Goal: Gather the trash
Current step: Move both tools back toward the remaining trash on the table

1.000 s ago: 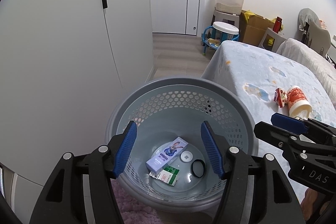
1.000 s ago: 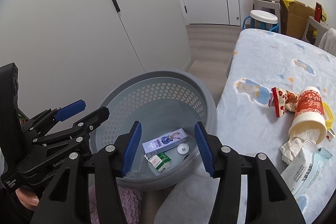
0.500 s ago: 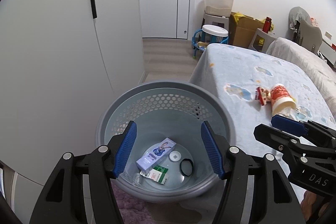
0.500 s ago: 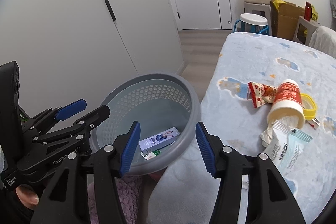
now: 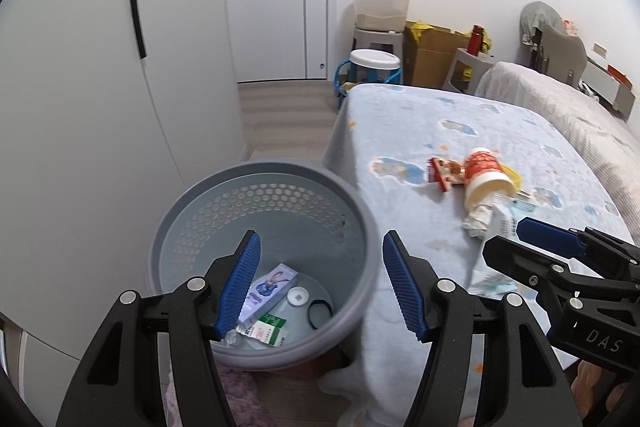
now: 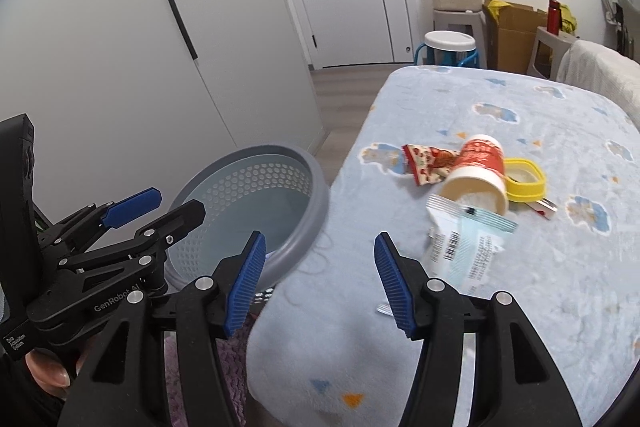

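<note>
Grey basket (image 5: 362,223): we see a purple carton (image 5: 267,289), green-white packet (image 5: 269,331), white cap (image 5: 298,295) and black ring (image 5: 320,313) lying inside.
Bed (image 6: 540,291): red paper cup (image 6: 478,173) tipped over, tissue in its mouth; wrappers (image 6: 468,247) touching it.
Left gripper (image 5: 320,287): we note jaws parted, empty.
Right gripper (image 6: 320,281): parted, empty.

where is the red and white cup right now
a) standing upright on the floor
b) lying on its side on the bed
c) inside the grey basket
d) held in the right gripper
b: the cup lies tipped over on the blue blanket among wrappers, its open mouth facing the camera, outside the basket and clear of both grippers.
</note>
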### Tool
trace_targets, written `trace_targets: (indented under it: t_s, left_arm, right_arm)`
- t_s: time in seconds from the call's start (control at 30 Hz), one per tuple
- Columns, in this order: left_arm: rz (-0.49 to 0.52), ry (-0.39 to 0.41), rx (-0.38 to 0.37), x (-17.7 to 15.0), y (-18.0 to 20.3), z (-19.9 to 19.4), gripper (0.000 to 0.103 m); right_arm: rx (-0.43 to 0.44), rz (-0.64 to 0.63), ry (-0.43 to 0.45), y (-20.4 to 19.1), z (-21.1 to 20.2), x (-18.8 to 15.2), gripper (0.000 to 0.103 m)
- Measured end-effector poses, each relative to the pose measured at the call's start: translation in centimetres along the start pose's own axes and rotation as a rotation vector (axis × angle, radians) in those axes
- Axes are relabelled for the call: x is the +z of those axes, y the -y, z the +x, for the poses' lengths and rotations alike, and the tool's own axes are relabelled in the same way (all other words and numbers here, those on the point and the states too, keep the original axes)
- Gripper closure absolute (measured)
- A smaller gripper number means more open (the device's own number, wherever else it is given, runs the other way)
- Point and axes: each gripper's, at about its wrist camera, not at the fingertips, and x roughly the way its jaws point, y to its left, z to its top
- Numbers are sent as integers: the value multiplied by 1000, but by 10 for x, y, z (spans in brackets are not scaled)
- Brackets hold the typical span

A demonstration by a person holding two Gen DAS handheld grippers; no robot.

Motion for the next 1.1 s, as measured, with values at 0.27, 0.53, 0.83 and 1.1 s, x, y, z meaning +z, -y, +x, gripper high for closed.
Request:
trace_targets:
  t_s: [0.27, 0.53, 0.83, 1.1]
  left_arm:
    - [42, -18, -62, -7, 36, -4, 42]
    - [73, -46, -105, -15, 65, 3, 41]
    - [71, -74, -101, -21, 70, 14, 38]
    - [39, -97, -80, -22, 58, 27, 31]
  right_arm:
    - [-77, 56, 1, 38, -28, -20, 45]
    - [-145, 112, -28, 75, -35, -39, 43]
    - [-153, 122, -47, 78, -17, -41, 35]
    - [-181, 139, -58, 75, 10, -31, 26]
